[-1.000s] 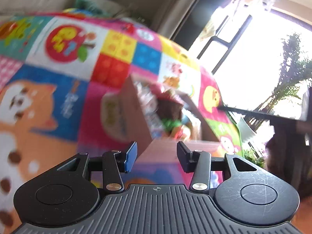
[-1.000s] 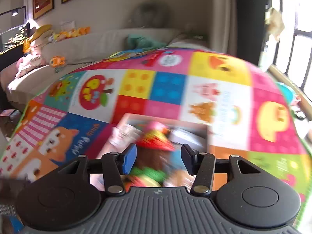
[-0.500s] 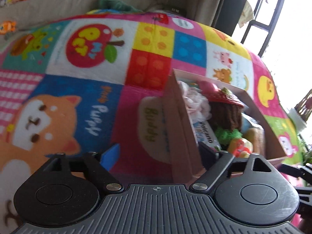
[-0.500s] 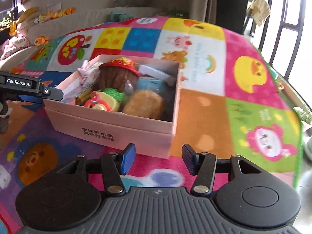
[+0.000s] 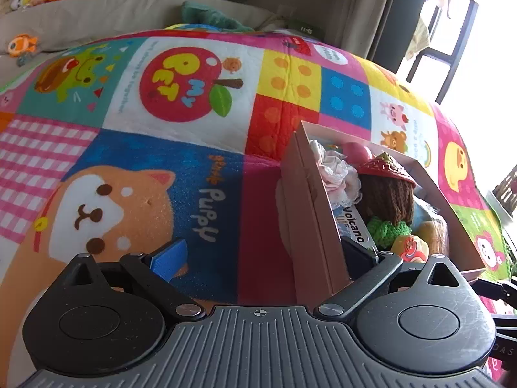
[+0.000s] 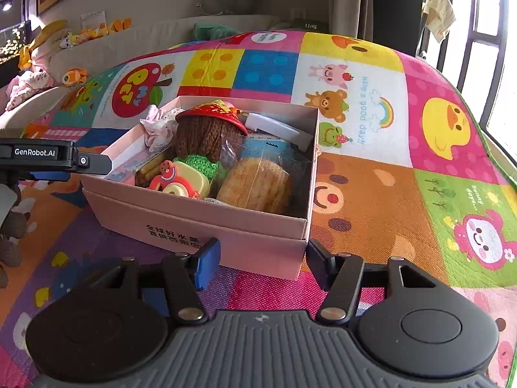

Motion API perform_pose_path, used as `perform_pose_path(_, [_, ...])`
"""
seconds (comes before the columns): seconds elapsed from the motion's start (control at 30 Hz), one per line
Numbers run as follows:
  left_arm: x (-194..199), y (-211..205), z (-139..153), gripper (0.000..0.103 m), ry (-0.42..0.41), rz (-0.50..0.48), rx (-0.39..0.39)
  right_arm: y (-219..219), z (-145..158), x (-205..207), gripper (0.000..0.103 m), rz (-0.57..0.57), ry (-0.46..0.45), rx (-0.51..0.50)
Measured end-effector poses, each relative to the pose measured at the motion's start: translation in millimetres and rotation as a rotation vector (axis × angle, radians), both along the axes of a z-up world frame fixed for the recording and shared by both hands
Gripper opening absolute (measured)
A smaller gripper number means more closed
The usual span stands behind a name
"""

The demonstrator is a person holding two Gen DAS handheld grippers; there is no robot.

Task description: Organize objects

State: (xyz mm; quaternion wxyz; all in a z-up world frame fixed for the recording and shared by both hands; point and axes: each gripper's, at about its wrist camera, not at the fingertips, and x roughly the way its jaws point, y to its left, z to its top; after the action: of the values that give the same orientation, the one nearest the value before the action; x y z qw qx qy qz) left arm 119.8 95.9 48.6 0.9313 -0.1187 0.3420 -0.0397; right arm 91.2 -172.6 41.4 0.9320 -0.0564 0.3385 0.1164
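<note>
Box (image 6: 226,226) of toys on play mat (image 6: 371,194), centre. Left tool (image 5: 263,252) wide open, straddling box's left wall, one finger inside. Right tool (image 6: 263,260) open, empty, straddling near right corner. Both tools at box, opposite sides; likely two-handed lift.

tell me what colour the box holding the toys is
Pale pink cardboard box, clearest in the right wrist view.
</note>
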Motion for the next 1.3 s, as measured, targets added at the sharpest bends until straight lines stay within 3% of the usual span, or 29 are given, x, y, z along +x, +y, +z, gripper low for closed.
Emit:
perform_pose_path(0.27, [2.2,-7.9,-2.3,0.101,-0.020,0.001,0.045,2.7,4.3,2.9,0.059,-0.013,-0.008,-0.028])
perform_pose_path(0.5, [3.2,-3.6,-6.2,0.100,-0.025,-0.001,-0.003,7.5,4.4,0.6,0.064,-0.027,0.009,-0.046])
perform_pose_path(0.63, [-27.8,-1.3,6.8,0.100,-0.085,0.008,0.009,1.8,1.1,-15.4,0.084,-0.074,0.032,0.000])
perform_pose_path(0.87, [-99.4,-8.7,2.3,0.100,-0.062,-0.044,0.030,2.0,-19.5,-64.3,0.086,-0.115,0.125,0.052])
perform_pose_path(1.0, [-138.0,-21.5,-10.4,0.100,-0.034,-0.056,0.051,9.7,-23.0,-95.8,0.101,-0.130,0.095,0.058])
perform_pose_path(1.07, [-152.4,-30.3,-17.0,0.100,-0.018,-0.067,0.065,9.9,-24.6,-111.8,0.103,-0.144,0.084,0.072])
perform_pose_path(1.3, [-167.1,-66.6,-30.9,0.100,-0.025,-0.044,0.234,3.1,-30.8,-121.9,0.103,-0.186,0.078,0.025])
